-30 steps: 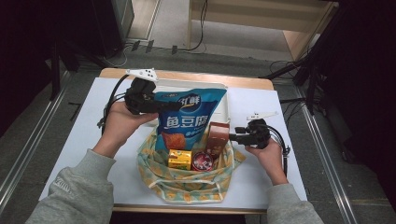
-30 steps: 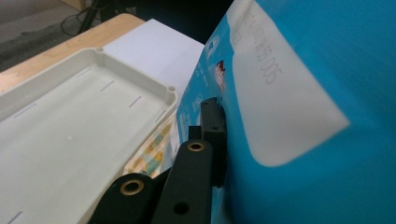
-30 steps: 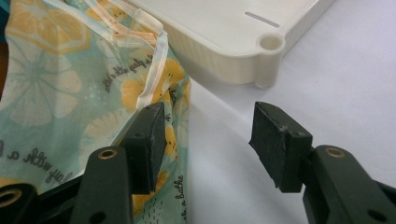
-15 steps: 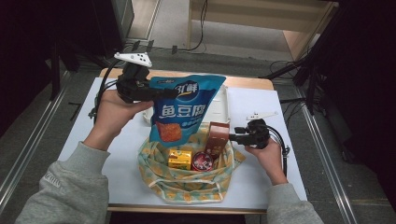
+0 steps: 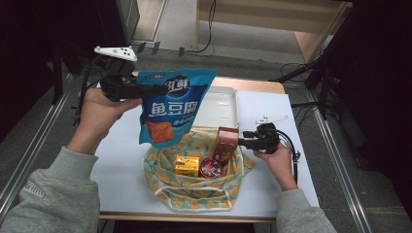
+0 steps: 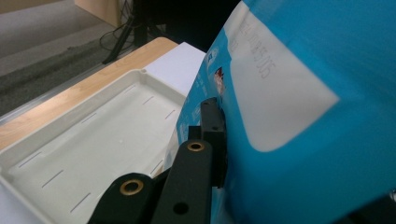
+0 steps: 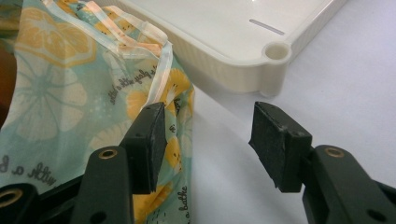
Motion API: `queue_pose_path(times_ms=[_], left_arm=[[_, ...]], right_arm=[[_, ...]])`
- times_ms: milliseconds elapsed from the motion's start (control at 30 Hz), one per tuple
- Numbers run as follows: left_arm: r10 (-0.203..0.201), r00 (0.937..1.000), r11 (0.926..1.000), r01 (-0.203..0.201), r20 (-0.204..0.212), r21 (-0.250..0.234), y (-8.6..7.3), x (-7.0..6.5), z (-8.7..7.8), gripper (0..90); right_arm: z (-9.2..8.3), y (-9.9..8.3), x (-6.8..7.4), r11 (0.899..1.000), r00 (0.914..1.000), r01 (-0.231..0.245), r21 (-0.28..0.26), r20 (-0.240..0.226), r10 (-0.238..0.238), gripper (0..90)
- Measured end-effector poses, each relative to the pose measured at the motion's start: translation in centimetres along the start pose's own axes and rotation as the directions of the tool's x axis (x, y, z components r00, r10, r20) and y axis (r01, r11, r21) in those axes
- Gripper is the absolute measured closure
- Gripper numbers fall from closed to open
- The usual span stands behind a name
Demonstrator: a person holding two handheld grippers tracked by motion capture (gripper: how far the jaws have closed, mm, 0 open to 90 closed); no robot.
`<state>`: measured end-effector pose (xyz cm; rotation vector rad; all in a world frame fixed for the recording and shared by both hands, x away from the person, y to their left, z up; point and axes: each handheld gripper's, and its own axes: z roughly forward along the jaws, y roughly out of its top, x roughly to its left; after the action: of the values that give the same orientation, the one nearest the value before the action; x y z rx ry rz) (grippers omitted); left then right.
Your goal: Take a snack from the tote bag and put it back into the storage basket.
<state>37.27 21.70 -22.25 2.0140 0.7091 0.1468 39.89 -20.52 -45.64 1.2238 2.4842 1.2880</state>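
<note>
White tabletop (image 5: 121,165) is sitting in a dim room with cables trailing over the grey floor behind it. On it, a cloth bag (image 5: 194,187) printed with lemons is lying open, holding a yellow box (image 5: 187,165), a red round tin (image 5: 210,168) and a brown carton (image 5: 226,142) standing upright at its right edge. Just behind the bag, a cream plastic tray (image 5: 219,104) is resting with its rim touching the fabric.

The left gripper (image 5: 158,90) is clamping the top left edge of a blue snack pouch (image 5: 171,107), jaws pressed tight on the film, and is holding it in the air above the table's left half; the pouch's lower corner is hanging just over the bag's mouth. In the left gripper view the pouch (image 6: 303,116) is looming right beside the black jaws.

The right gripper (image 5: 239,143) is sitting low at the bag's right side, jaws standing apart with nothing between them; one pad (image 7: 152,140) is touching the bag's cloth (image 7: 56,107).
</note>
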Motion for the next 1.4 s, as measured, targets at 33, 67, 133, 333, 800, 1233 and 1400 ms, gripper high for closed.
queue_pose_path(times_ms=[33, 67, 133, 333, 800, 1233, 1400], left_arm=[[-0.006, 1.0, 1.0, 0.006, -0.006, 0.001, 0.0, 0.2, -0.2, 90.0], [-0.009, 0.9999, 1.0, 0.009, -0.009, 0.003, 0.0, 0.4, -0.3, 90.0], [-0.014, 0.9996, 0.9999, 0.014, -0.025, 0.002, -0.1, 0.8, -0.7, 90.0], [-0.034, 0.9983, 0.9993, 0.034, -0.047, -0.013, 0.0, 1.9, -1.5, 90.0], [-0.072, 0.9923, 0.9974, 0.07, -0.101, -0.017, 0.5, 4.5, -0.9, 90.0], [-0.125, 0.9853, 0.9919, 0.121, -0.117, -0.041, 1.0, 7.5, 1.0, 90.0], [-0.13, 0.9816, 0.9914, 0.127, -0.14, -0.031, 1.3, 8.3, 2.2, 90.0]], right_arm=[[0.0, 0.0, 0.0, 1.0, 1.0, 0.001, -0.003, 0.002, -0.001, 46.3], [0.0, 0.0, 0.0, 1.0, 1.0, -0.004, -0.004, 0.002, 0.004, 46.2], [0.0, 0.1, 0.0, 1.0, 1.0, -0.005, -0.007, -0.003, 0.005, 46.3], [-0.1, 0.1, -0.2, 1.0, 0.9998, -0.017, -0.018, -0.012, 0.017, 46.3], [0.1, 0.2, 0.0, 1.0, 0.9997, -0.008, -0.022, -0.023, 0.007, 46.4], [0.0, 0.2, 0.2, 1.0, 0.9999, -0.005, -0.014, -0.014, 0.005, 46.4], [-0.1, 0.1, 0.2, 1.0, 0.9999, 0.002, -0.004, -0.012, -0.002, 46.2]])
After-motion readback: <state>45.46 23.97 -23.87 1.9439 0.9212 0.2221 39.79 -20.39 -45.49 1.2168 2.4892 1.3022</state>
